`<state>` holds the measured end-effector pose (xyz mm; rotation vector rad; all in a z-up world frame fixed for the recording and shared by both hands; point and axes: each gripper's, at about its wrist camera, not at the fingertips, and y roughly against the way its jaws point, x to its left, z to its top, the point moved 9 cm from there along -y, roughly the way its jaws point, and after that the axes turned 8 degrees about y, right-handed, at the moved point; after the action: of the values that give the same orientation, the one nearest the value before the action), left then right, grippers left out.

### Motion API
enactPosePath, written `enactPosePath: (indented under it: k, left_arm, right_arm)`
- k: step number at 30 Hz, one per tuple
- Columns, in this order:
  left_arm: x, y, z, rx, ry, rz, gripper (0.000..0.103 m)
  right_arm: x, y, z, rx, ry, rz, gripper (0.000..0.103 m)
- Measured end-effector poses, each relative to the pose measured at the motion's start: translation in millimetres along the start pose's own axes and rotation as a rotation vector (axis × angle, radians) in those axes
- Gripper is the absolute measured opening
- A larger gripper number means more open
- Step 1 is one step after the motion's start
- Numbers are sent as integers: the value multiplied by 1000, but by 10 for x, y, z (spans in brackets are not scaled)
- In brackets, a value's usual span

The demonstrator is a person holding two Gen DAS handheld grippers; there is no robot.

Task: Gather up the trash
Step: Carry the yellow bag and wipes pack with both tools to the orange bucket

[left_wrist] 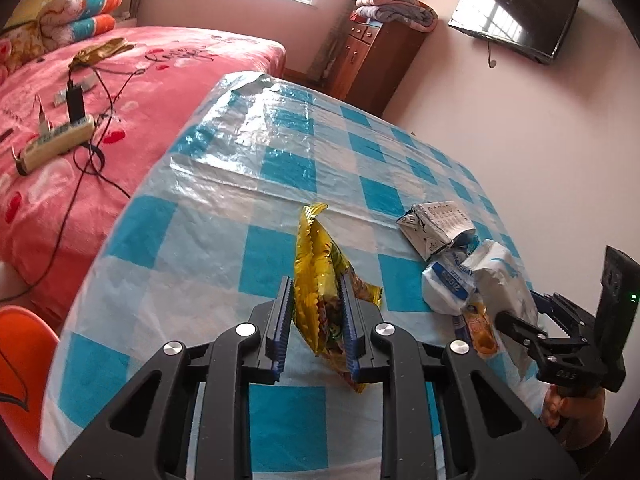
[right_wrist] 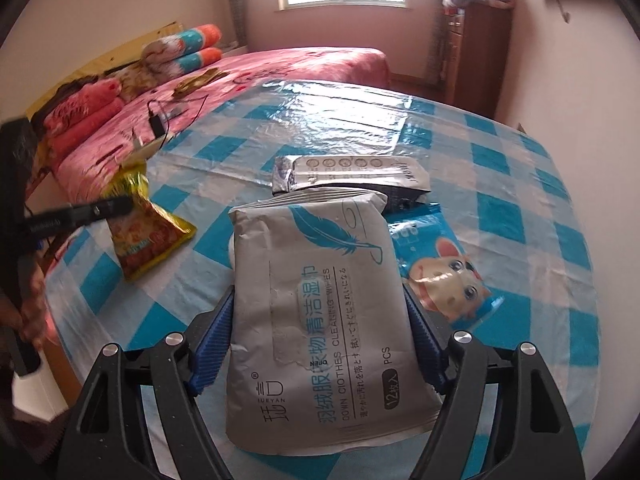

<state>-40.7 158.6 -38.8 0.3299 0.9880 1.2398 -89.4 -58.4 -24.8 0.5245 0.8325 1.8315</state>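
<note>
The grey wipes pack (right_wrist: pixel 316 320) sits gripped in the right claw (right_wrist: pixel 316 312); the left claw (left_wrist: pixel 316 320) pinches the yellow snack wrapper (left_wrist: pixel 320 280). The silver pouch (right_wrist: pixel 352 174) and blue cartoon packet (right_wrist: pixel 444 264) remain farther out on the table (right_wrist: pixel 520 168).

Blue cartoon wrapper (right_wrist: pixel 444 264) (part-hidden)

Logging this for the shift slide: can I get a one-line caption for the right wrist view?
Right gripper closed around a grey wipes pack above the blue checked table, two wrappers behind.
</note>
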Motion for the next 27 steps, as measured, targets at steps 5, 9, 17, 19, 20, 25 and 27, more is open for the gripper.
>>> enactPosePath:
  k: [5, 9, 17, 19, 20, 25, 27]
  left_arm:
    - [-17, -50, -60, 9, 9, -27, 53]
    - [-133, -128, -122, 29, -39, -37, 70]
    - [-264, -309, -181, 48, -99, 44, 84]
    - [-263, -330, -152, 43, -63, 53, 85]
    - [-259, -340, -134, 39, -39, 57, 84]
    - [-226, -371, -85, 0, 5, 121, 62]
    - [-236, -389, -82, -3, 17, 123, 54]
  right_arm:
    - [1, 153, -23, 0, -41, 5, 77]
    - [-55, 184, -63, 5, -68, 16, 77]
    - [-102, 193, -85, -8, -88, 60, 77]
    - [-73, 190, -59, -7, -64, 72, 77]
    - [-57, 184, -44, -7, -51, 78, 77]
    - [-11, 120, 32, -1, -32, 124, 77]
    - [-26, 103, 61, -3, -39, 138, 77]
